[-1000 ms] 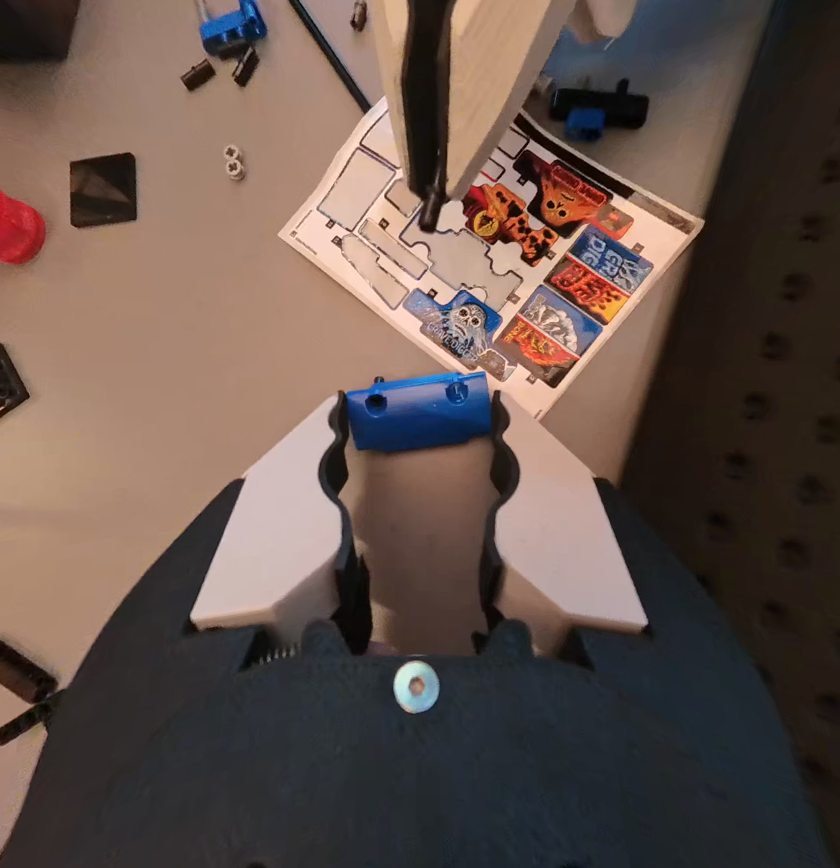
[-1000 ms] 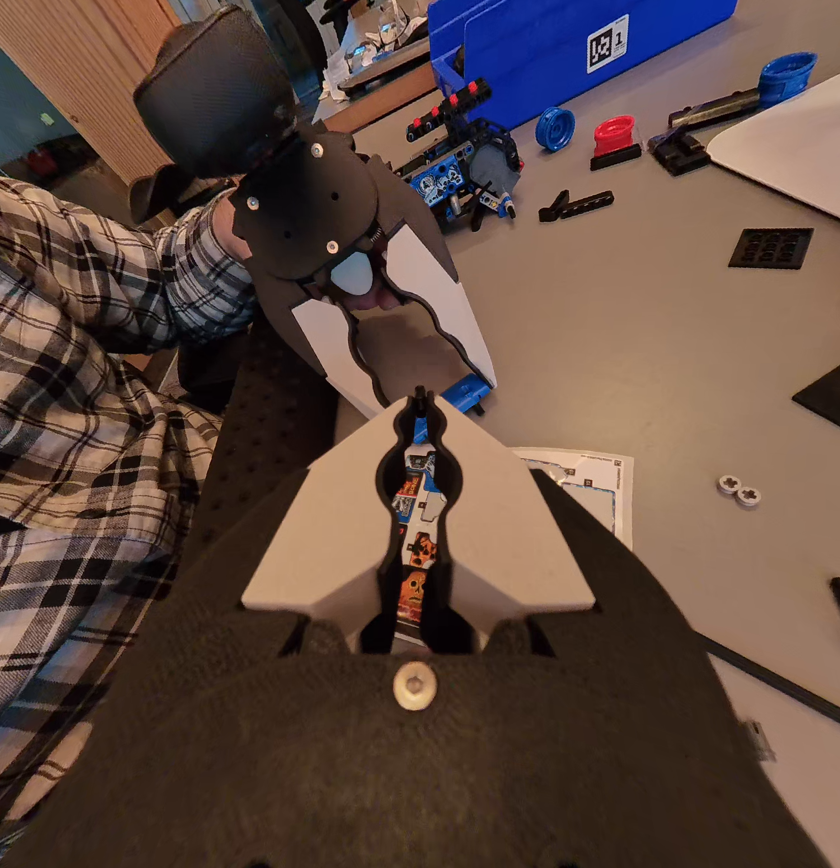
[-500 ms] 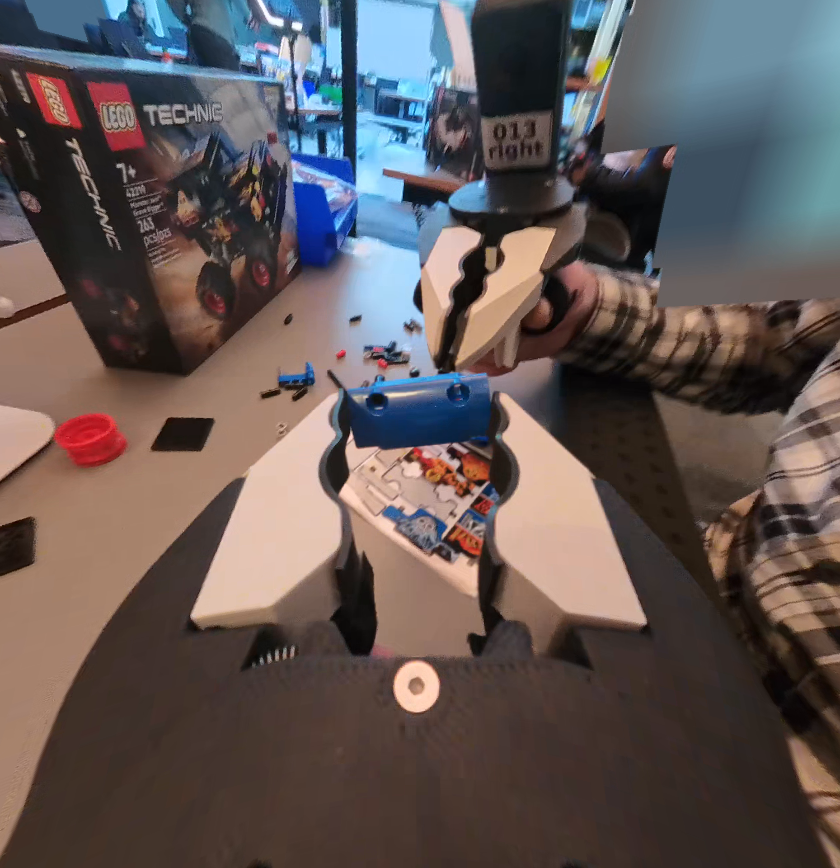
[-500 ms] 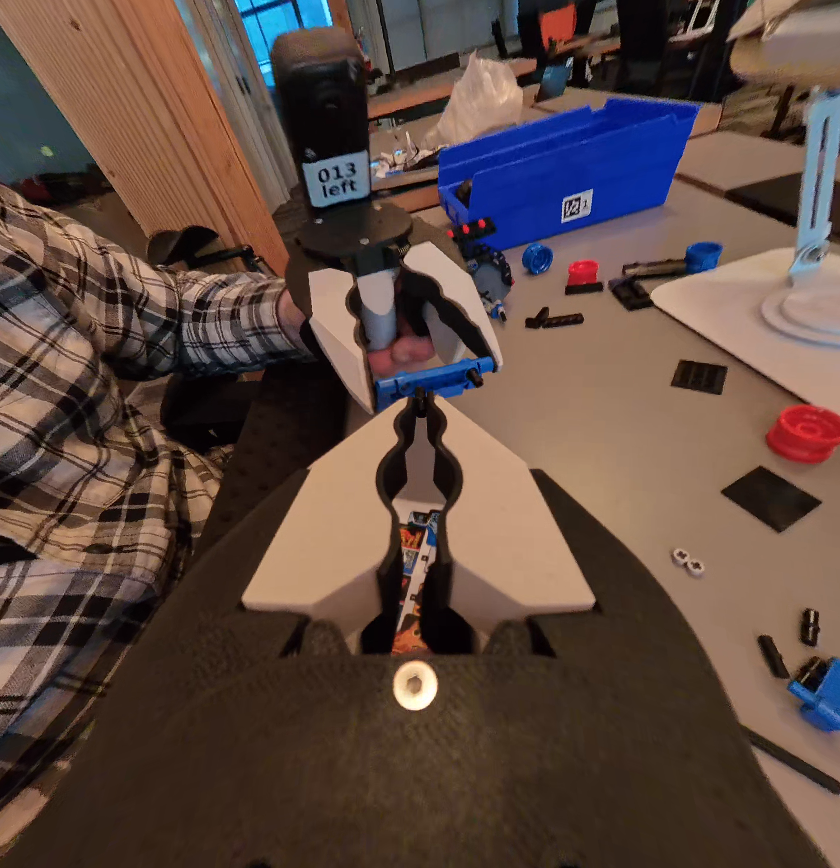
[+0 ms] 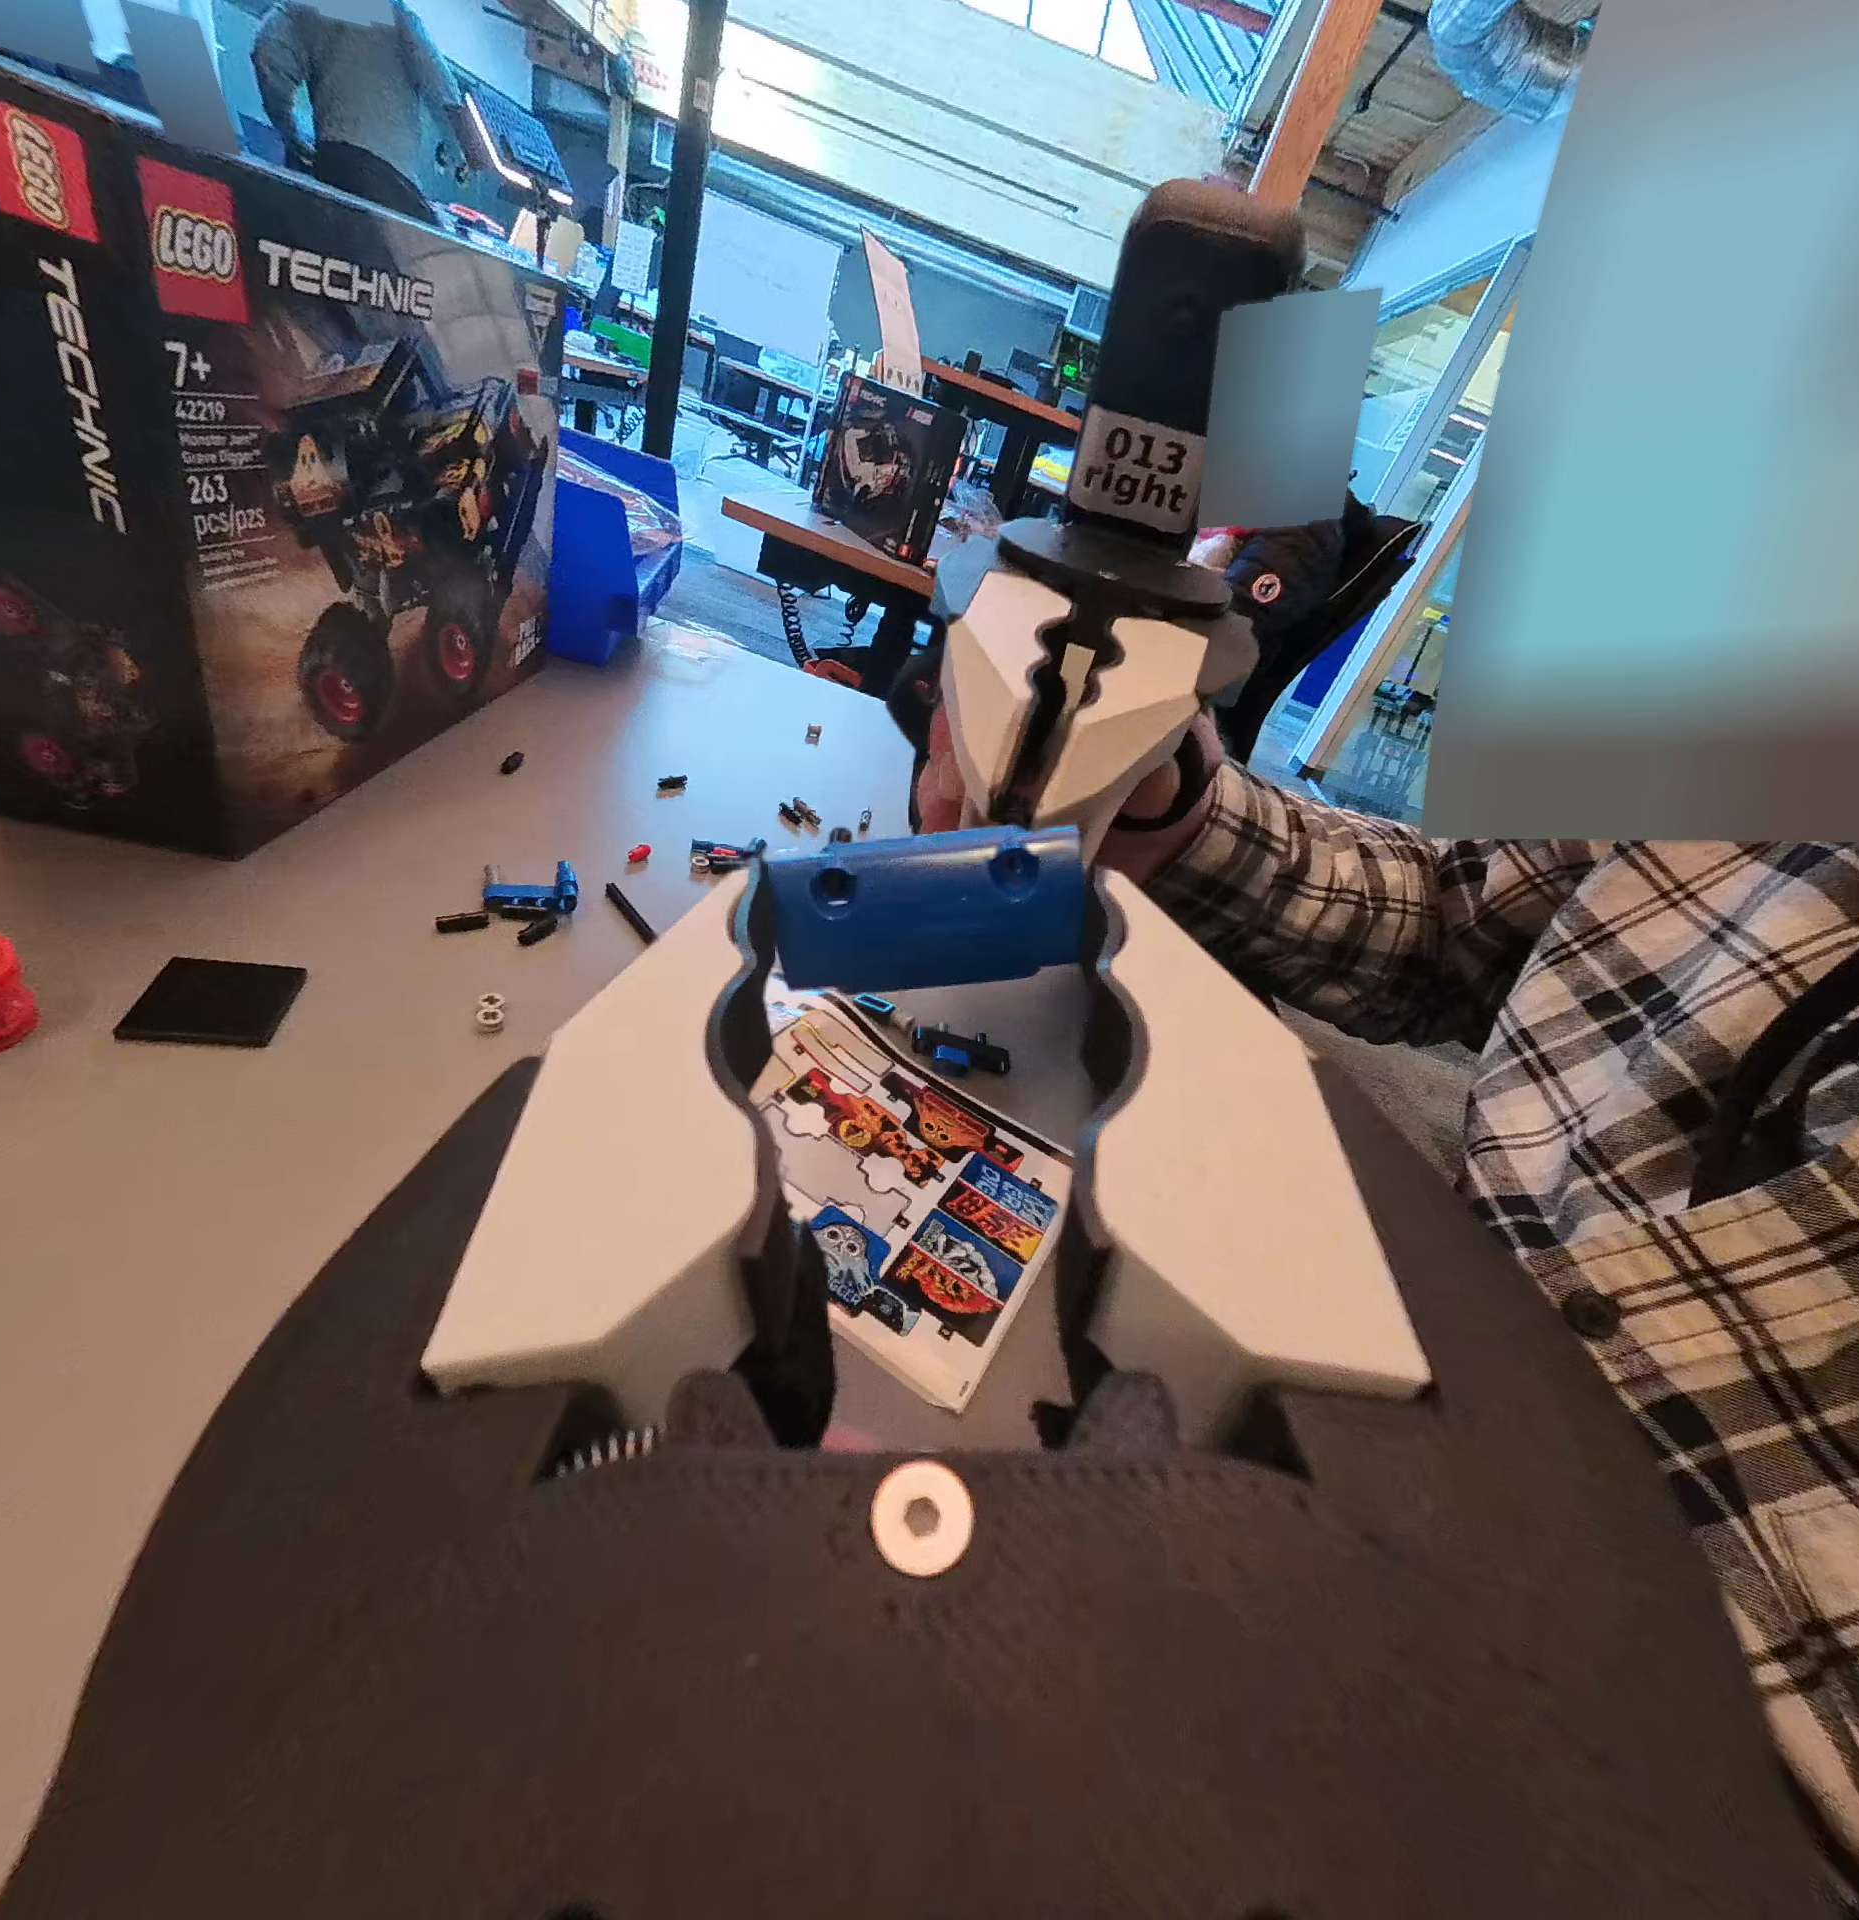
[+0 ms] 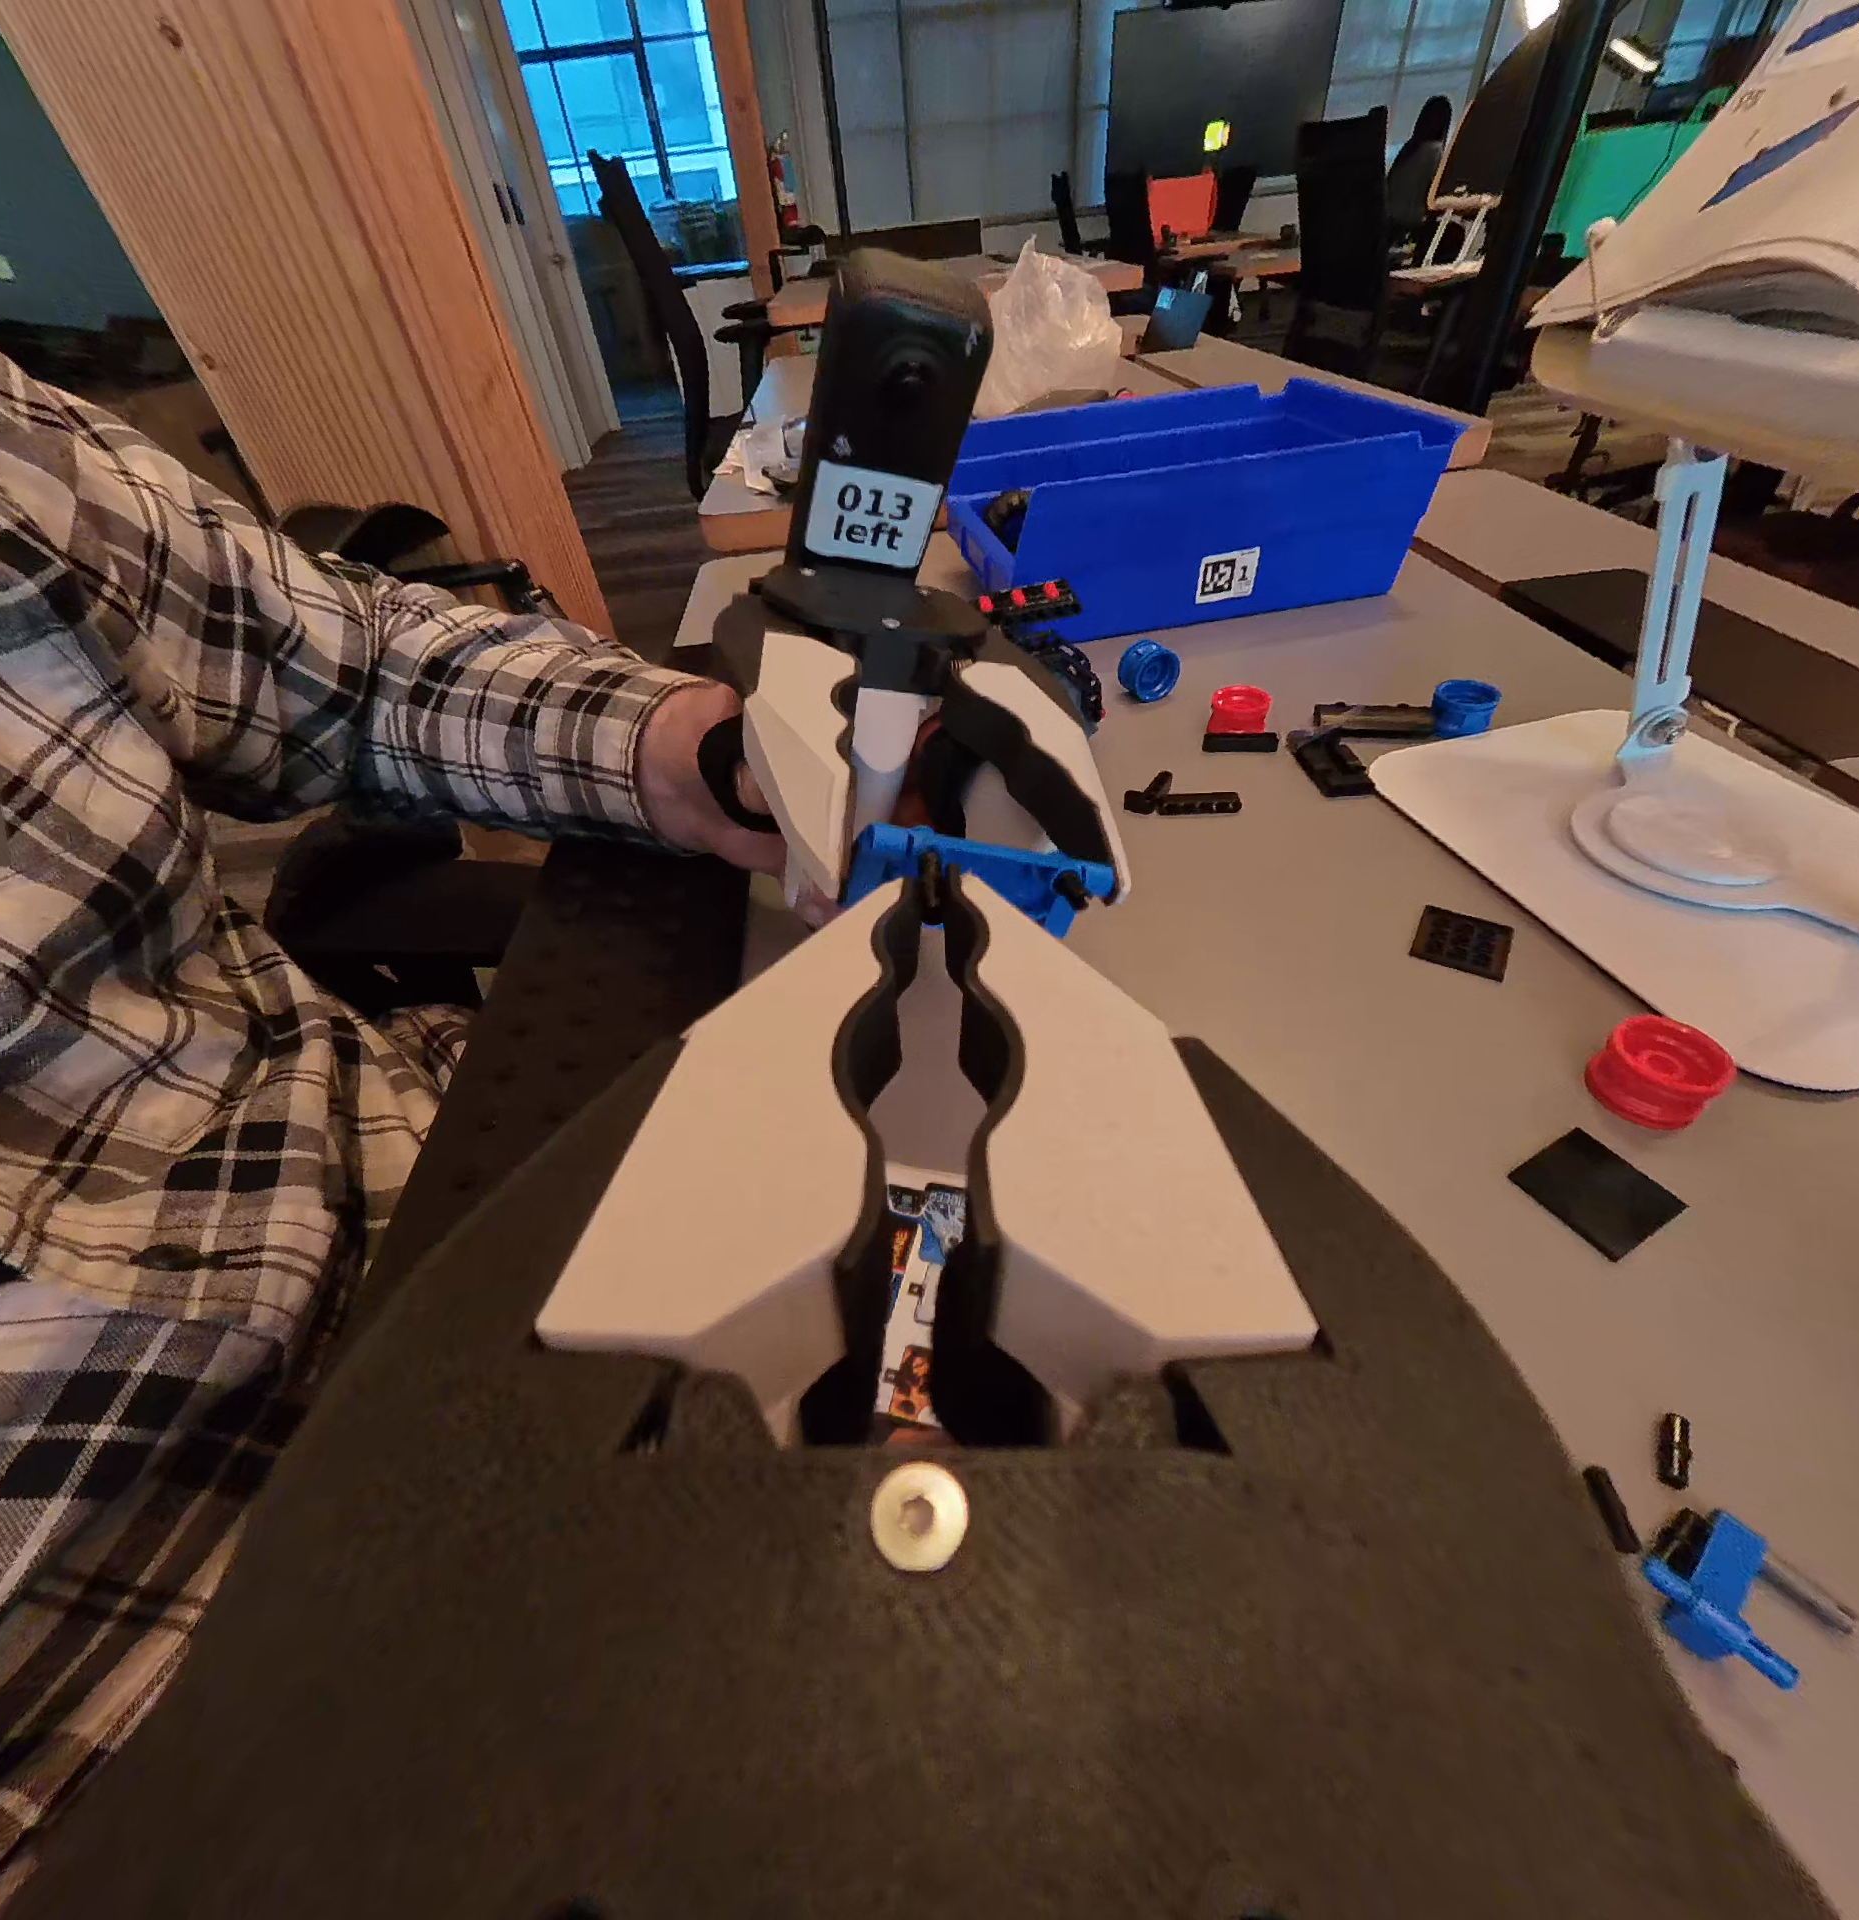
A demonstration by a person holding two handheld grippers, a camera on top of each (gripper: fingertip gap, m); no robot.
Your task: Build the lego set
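Note:
My left gripper (image 5: pixel 920 914) is shut on a blue panel piece (image 5: pixel 920 920), held crosswise at the fingertips above the table. It also shows in the right wrist view (image 6: pixel 966 883), where the blue piece (image 6: pixel 998 868) has a black pin at its right end. My right gripper (image 6: pixel 927 883) is shut on a small black pin (image 6: pixel 930 878), its tip touching the blue piece. In the left wrist view the right gripper (image 5: pixel 1008 816) stands just behind the blue piece. A sticker sheet (image 5: pixel 904 1174) lies on the table below.
A lego box (image 5: pixel 229 488) stands at the back left. Loose small parts (image 5: pixel 520 899), a black tile (image 5: pixel 210 1000) and red hubs (image 6: pixel 1657 1070) lie scattered. A blue bin (image 6: pixel 1195 509), a white stand base (image 6: pixel 1631 862) and a partly built model (image 6: pixel 1060 644) are farther off. A person's plaid sleeve (image 6: pixel 385 707) is at left. The tips of both grippers are at nearly the same place. The black tile (image 5: pixel 210 1000) is about 20 cm from both grippers' fingertips. Seen from the right wrist view (image 6: pixel 1579 1182) as well.
Both grippers have tilted up from looking down at the table to looking level, facing each other. The right gripper's pin has come to the blue piece.

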